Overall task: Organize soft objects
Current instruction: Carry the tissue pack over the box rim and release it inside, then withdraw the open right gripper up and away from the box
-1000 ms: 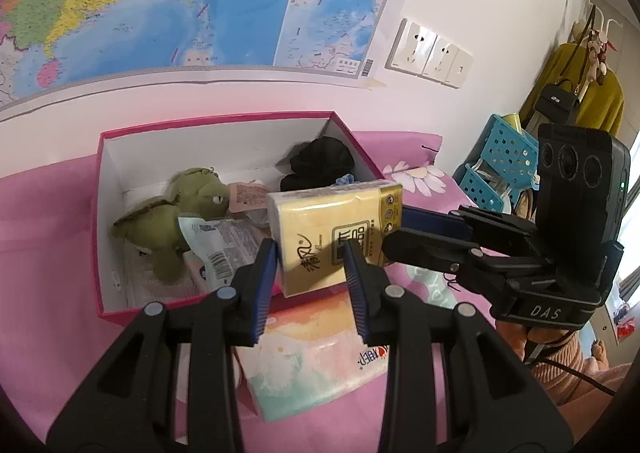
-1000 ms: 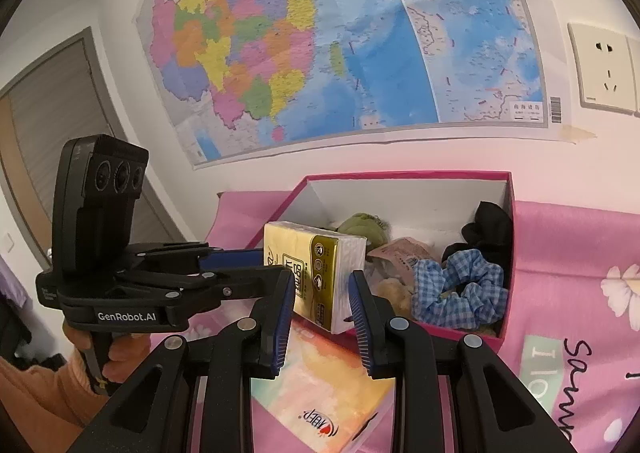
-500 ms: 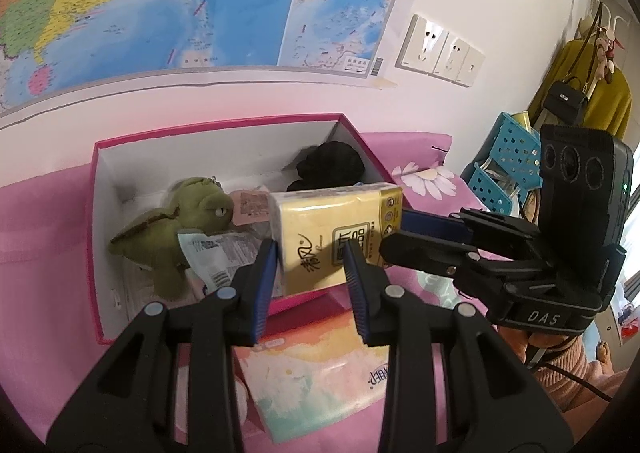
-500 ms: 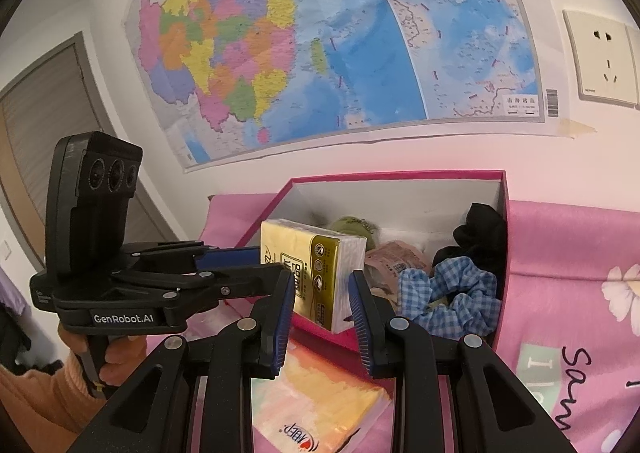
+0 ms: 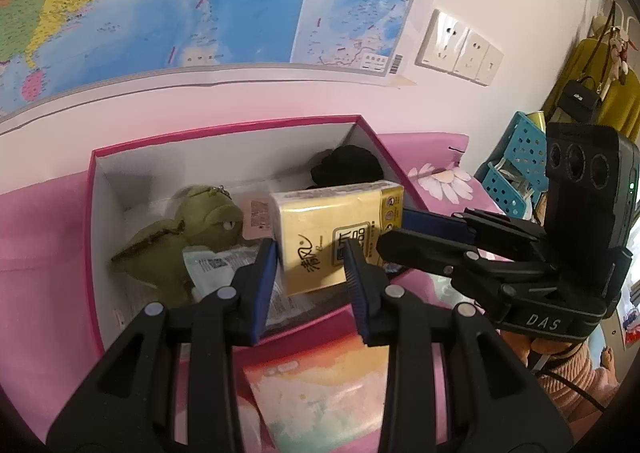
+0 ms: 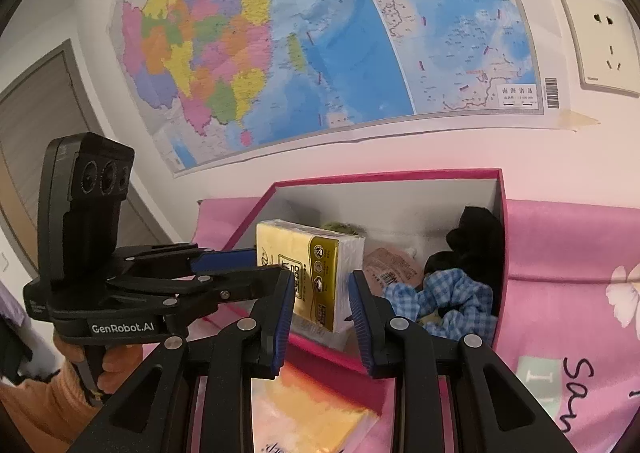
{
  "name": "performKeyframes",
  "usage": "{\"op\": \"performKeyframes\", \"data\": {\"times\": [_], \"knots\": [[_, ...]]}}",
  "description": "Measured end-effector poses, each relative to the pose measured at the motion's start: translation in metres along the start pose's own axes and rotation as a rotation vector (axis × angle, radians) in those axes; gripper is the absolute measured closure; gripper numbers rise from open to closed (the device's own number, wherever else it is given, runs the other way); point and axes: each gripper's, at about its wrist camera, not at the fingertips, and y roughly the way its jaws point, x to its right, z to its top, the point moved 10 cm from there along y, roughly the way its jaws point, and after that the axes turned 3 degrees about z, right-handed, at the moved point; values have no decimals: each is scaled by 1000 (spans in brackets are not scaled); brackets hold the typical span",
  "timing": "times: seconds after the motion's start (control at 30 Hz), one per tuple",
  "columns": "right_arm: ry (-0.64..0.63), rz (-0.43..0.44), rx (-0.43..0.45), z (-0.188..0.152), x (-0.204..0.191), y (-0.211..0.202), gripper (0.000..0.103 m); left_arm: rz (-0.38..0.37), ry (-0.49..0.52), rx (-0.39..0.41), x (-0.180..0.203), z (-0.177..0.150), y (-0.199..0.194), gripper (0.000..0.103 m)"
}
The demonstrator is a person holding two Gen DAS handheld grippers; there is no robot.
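A yellow tissue pack (image 5: 334, 231) is held above the open pink box (image 5: 224, 131), pinched between both grippers. My left gripper (image 5: 312, 285) is shut on its near end. My right gripper (image 6: 320, 311) is shut on the tissue pack (image 6: 308, 273) from the other side; it also shows in the left wrist view (image 5: 416, 237). In the pink box (image 6: 384, 177) lie a green plush turtle (image 5: 180, 237), a black soft item (image 5: 348, 169), a blue checked scrunchie (image 6: 452, 301) and small packets (image 5: 212, 265).
A pastel tissue pack (image 5: 320, 393) lies on the pink sheet (image 5: 36, 253) in front of the box. A map (image 6: 320, 33) and sockets (image 5: 460, 47) are on the wall behind. A blue basket (image 5: 516, 161) stands at the right.
Both grippers have carried the yellow tissue pack forward, from the box's front edge to over its inside. The box now looks closer and lower in both views.
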Motion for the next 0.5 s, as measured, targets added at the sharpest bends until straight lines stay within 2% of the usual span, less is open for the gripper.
{"op": "performKeyframes", "data": {"times": [0.4, 0.5], "knots": [[36, -61, -17, 9, 25, 28, 74, 49, -36, -72, -13, 6, 28, 67], [39, -77, -5, 10, 28, 26, 72, 38, -43, -65, -15, 6, 27, 62]]}}
